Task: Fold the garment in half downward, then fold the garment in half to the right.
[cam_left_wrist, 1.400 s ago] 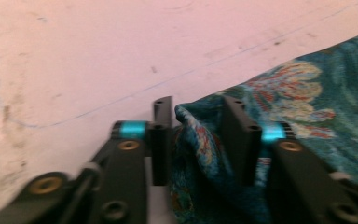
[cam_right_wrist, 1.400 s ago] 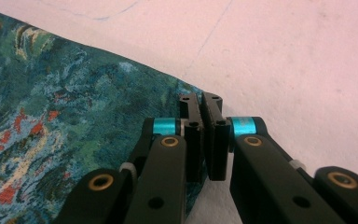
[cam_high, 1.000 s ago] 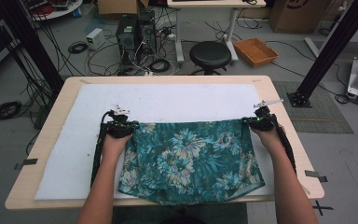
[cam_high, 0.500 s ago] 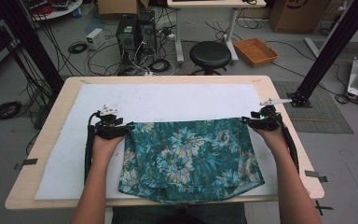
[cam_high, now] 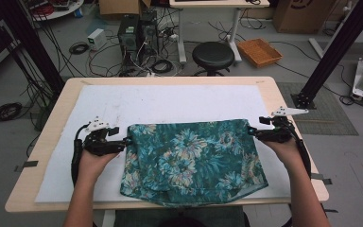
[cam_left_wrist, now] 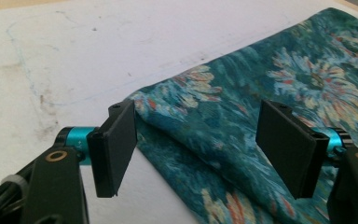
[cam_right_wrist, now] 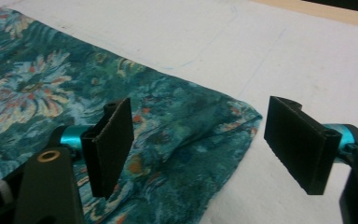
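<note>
A teal floral cloth (cam_high: pixel 194 158) lies folded on the white mat (cam_high: pixel 170 101), its near edge hanging a little over the table's front. My left gripper (cam_high: pixel 124 141) rests on the mat at the cloth's far left corner. In the left gripper view the left gripper (cam_left_wrist: pixel 203 140) stands open, with that corner (cam_left_wrist: pixel 168 100) lying flat between the jaws and untouched. My right gripper (cam_high: pixel 252 132) is at the far right corner. It too is open (cam_right_wrist: pixel 205 140), with the cloth's corner (cam_right_wrist: pixel 242 114) lying loose between its jaws.
The mat covers most of a wooden table (cam_high: pixel 56 113), with bare mat beyond the cloth. Behind the table are a black stool (cam_high: pixel 212 54), computer towers with cables (cam_high: pixel 134 33), an orange tray (cam_high: pixel 260 51) and a black frame post (cam_high: pixel 333 52) at the right.
Both grippers have slid outward and slightly toward the person, off the cloth's far corners. The left moved farther. The cloth has stayed flat where it was.
</note>
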